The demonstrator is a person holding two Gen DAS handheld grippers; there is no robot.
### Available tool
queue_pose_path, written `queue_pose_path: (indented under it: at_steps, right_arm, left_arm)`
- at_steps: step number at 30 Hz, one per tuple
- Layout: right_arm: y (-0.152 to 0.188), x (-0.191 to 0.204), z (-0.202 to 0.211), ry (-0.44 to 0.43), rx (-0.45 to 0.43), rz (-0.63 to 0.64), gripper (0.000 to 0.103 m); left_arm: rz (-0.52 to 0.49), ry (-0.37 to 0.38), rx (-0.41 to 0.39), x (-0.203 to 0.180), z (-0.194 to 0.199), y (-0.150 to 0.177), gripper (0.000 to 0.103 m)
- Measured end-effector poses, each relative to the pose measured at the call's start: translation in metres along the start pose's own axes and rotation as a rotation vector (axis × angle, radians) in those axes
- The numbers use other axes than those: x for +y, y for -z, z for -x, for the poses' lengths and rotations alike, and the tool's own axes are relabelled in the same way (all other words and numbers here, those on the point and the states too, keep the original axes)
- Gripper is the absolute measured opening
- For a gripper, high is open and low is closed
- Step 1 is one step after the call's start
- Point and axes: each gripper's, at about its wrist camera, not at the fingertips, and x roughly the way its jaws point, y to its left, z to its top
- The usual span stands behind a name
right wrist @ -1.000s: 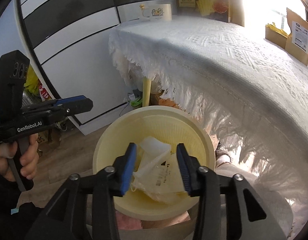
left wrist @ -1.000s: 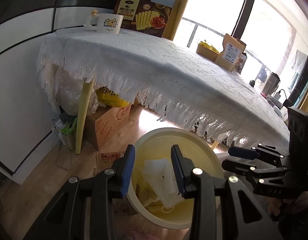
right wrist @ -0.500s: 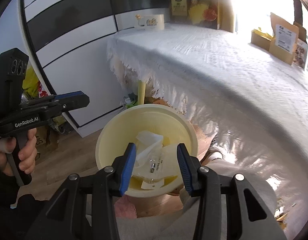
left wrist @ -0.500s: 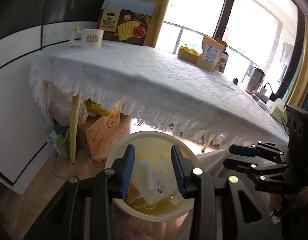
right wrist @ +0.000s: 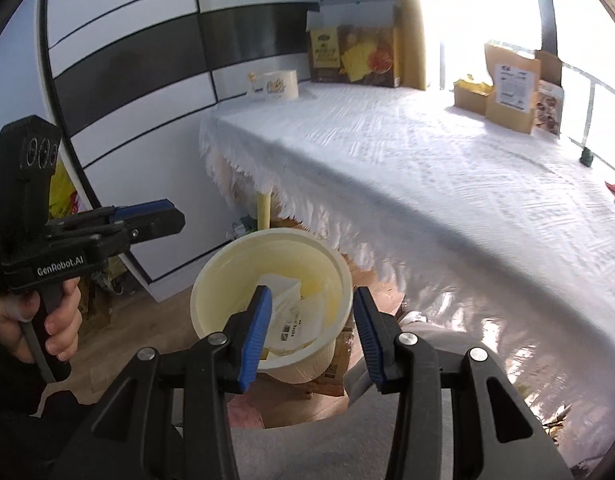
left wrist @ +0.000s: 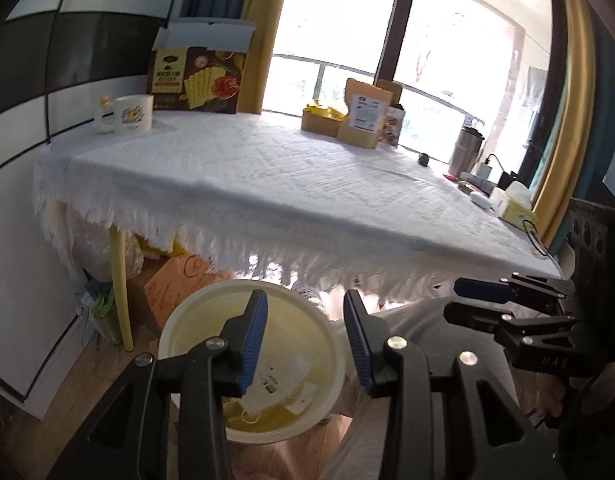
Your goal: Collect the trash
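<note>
Nearest you: both grippers empty. Your left gripper (left wrist: 303,336) has fingers apart, jaws just been opening, nothing between them. Your right gripper (right wrist: 312,334) also has fingers apart w/ nothing gripped. Below both, on the floor by the tabletop's near fringed edge, sits the yellow bin (right wrist: 211,280), placed so you can drop straight in; crumpled wrappers (right wrist: 297,318) already lie inside. Beyond: white tablecloth (left wrist: 267,176), middle bare. At the far edge: mug (left wrist: 133,114), cracker box (left wrist: 201,80), brown pouches (left wrist: 365,118), prob. not trash.
</note>
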Motion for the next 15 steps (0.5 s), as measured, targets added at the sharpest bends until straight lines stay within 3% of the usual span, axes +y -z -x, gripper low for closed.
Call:
queue_pose_path:
  at_steps: [6,13,15]
  right_arm:
    - [-0.001,-0.005,0.033,0.020,-0.056,-0.005,0.041]
    - [-0.006,-0.006,0.074,0.040,-0.142,-0.005,0.052]
    - [-0.009,-0.006,0.086,0.044,-0.165,0.001,0.058]
  left_arm:
    - [-0.027,0.006,-0.049,-0.019,0.015,-0.007,0.056]
    - [-0.037,0.002,-0.178,-0.032,0.047,-0.016,0.069]
    - [-0.044,-0.017,-0.194,-0.035,0.054,-0.019,0.081]
